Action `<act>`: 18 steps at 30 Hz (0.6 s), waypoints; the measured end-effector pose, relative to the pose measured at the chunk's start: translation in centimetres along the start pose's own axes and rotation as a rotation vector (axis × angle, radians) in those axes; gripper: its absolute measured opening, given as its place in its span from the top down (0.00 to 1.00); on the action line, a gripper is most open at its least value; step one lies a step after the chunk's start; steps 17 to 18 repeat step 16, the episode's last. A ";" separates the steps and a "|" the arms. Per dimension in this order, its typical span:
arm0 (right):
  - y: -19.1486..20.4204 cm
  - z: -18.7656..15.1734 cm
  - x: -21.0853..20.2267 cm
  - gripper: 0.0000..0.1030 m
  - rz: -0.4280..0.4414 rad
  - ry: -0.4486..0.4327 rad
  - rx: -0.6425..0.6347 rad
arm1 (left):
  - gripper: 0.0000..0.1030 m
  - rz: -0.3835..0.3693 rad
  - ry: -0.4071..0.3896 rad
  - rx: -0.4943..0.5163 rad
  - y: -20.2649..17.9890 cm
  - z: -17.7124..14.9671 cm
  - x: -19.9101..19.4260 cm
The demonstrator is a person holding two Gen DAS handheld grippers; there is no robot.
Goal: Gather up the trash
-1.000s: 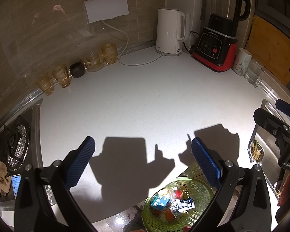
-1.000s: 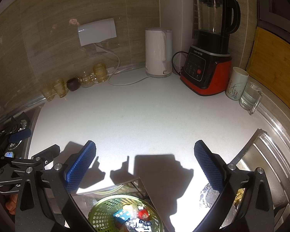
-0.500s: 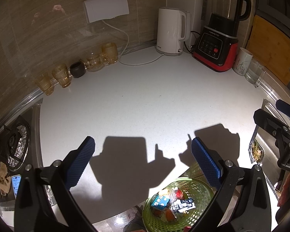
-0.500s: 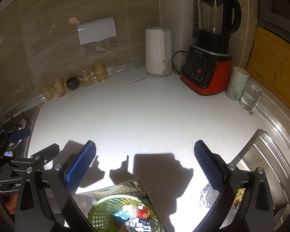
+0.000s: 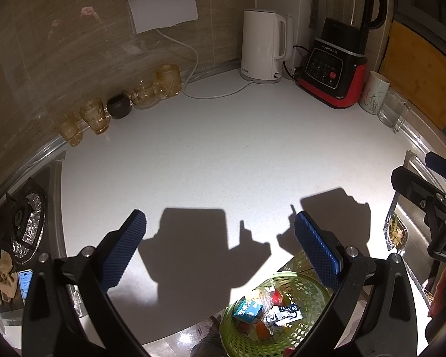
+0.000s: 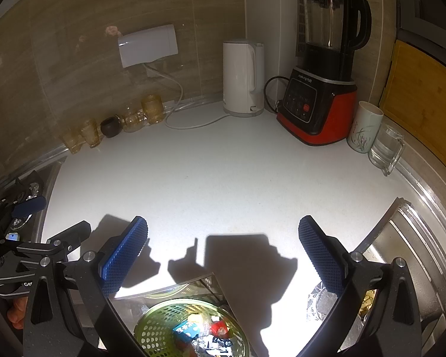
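Note:
A green perforated basket sits below the counter's front edge, holding trash: a blue carton, crumpled wrappers and red scraps. The right wrist view shows the same basket with the blue carton inside. My left gripper hovers open over the white countertop, nothing between its blue pads. My right gripper is open too, empty, above the counter's front edge. Each gripper appears at the edge of the other's view.
Along the back wall stand amber glasses, a dark bowl, a white kettle, a red-and-black blender, a mug and a glass jug. A hob lies left, a sink right.

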State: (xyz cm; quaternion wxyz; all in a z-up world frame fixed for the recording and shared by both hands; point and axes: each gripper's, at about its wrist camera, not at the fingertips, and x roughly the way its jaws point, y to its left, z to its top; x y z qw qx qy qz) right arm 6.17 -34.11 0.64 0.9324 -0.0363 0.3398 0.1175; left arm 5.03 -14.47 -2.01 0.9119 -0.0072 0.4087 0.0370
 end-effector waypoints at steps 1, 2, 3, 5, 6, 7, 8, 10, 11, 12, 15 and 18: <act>0.0 0.0 0.0 0.02 0.001 0.000 0.000 | 0.08 -0.001 0.000 0.000 0.0 0.1 0.0; 0.0 0.0 0.0 0.02 0.001 0.000 0.000 | 0.07 -0.003 0.001 0.000 0.0 0.1 0.0; 0.0 0.0 0.0 0.02 0.001 0.000 0.000 | 0.07 -0.006 0.000 -0.002 0.0 0.1 0.1; -0.2 0.0 0.3 0.02 0.003 0.004 -0.003 | 0.07 0.000 -0.007 -0.002 0.0 0.0 0.0; -0.2 0.0 0.3 0.02 0.003 0.005 -0.004 | 0.07 0.005 -0.012 0.002 -0.1 0.0 -0.1; -0.2 0.0 0.4 0.02 0.003 0.006 -0.005 | 0.08 0.007 -0.013 0.006 -0.2 0.0 -0.1; -0.2 0.0 0.4 0.02 0.004 0.007 -0.005 | 0.07 0.007 -0.014 0.011 -0.3 0.0 -0.1; -0.2 0.0 0.4 0.02 0.004 0.007 -0.006 | 0.08 0.006 -0.008 0.018 -0.5 0.1 0.0; -0.2 0.0 0.4 0.02 0.003 0.007 -0.005 | 0.08 0.008 -0.007 0.018 -0.5 0.1 0.0; -0.2 0.1 0.4 0.02 0.003 0.007 -0.005 | 0.08 0.010 -0.010 0.014 -0.4 0.2 0.0; -0.2 0.0 0.4 0.02 0.002 0.008 -0.003 | 0.08 0.012 -0.012 0.015 -0.4 0.2 0.0; -0.2 0.1 0.4 0.02 0.004 0.008 -0.004 | 0.08 0.010 -0.009 0.013 -0.3 0.3 0.0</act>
